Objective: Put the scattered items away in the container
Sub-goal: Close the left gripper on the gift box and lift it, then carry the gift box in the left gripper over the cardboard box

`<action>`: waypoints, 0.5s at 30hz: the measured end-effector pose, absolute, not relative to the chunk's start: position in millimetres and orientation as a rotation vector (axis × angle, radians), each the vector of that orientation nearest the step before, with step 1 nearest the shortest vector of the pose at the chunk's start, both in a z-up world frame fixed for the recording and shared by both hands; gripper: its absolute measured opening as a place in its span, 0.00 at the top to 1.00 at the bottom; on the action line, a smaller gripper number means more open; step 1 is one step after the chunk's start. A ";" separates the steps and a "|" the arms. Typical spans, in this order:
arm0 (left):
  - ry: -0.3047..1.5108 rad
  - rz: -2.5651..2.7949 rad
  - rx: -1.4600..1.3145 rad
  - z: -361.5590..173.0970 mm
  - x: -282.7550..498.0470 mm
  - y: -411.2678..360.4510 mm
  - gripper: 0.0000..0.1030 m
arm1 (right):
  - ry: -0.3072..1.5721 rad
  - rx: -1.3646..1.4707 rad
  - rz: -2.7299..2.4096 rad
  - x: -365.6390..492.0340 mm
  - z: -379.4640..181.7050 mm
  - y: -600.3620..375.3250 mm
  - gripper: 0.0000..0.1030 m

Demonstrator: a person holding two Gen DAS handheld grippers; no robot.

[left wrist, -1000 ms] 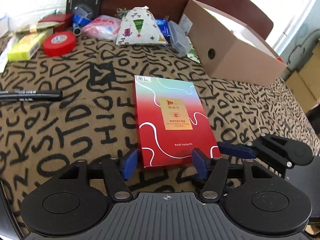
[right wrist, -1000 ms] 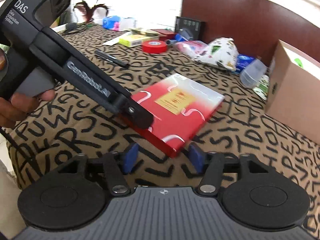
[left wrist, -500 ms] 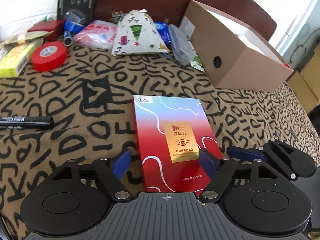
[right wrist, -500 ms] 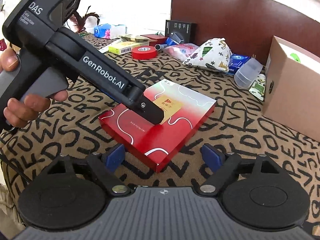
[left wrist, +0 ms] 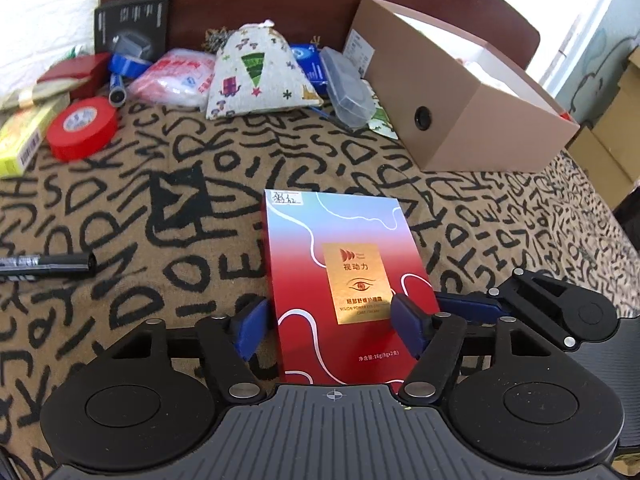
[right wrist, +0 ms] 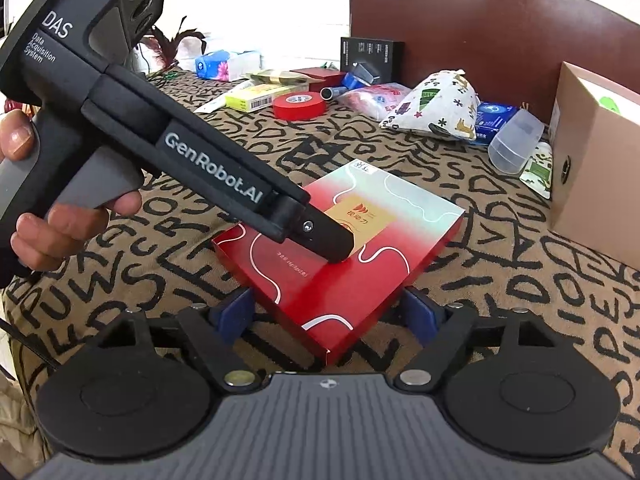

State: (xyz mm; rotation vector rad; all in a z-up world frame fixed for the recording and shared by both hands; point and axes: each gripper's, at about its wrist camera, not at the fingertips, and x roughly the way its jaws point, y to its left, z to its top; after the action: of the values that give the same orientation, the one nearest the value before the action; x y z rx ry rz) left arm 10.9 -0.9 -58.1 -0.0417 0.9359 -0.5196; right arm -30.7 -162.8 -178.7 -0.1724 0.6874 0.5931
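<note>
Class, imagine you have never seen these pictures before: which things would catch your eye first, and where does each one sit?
The glossy red box draws the eye first, flat in the middle of the letter-patterned tablecloth, with the left gripper straddling its near end, its jaws having just been closing. The right gripper frames the box's near corner. At the back right stands the open cardboard box, with a red tape roll at the far left.

Letter-print tan cloth (left wrist: 120, 208) carrying red flat box (left wrist: 340, 280), cardboard container (left wrist: 460, 120), red tape roll (left wrist: 82, 126), black marker (left wrist: 48, 266)
</note>
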 end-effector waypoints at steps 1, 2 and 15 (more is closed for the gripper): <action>0.930 -0.519 -0.036 -55.6 9.8 -1.9 0.30 | 0.690 -0.166 0.588 -31.5 -177.1 -163.5 0.20; 0.921 -0.520 -0.030 -52.3 8.1 -3.2 0.31 | 0.690 -0.157 0.583 -32.7 -175.2 -165.3 0.20; 0.647 -0.612 0.039 38.5 -4.8 -46.8 0.30 | 0.426 -0.231 0.466 -51.8 -104.1 -207.1 0.20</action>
State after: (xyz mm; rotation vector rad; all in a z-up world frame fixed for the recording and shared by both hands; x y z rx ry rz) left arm -4.8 -46.8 38.5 0.0389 0.6474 -0.6117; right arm -51.8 -207.1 -104.1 -0.2313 0.4260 0.4664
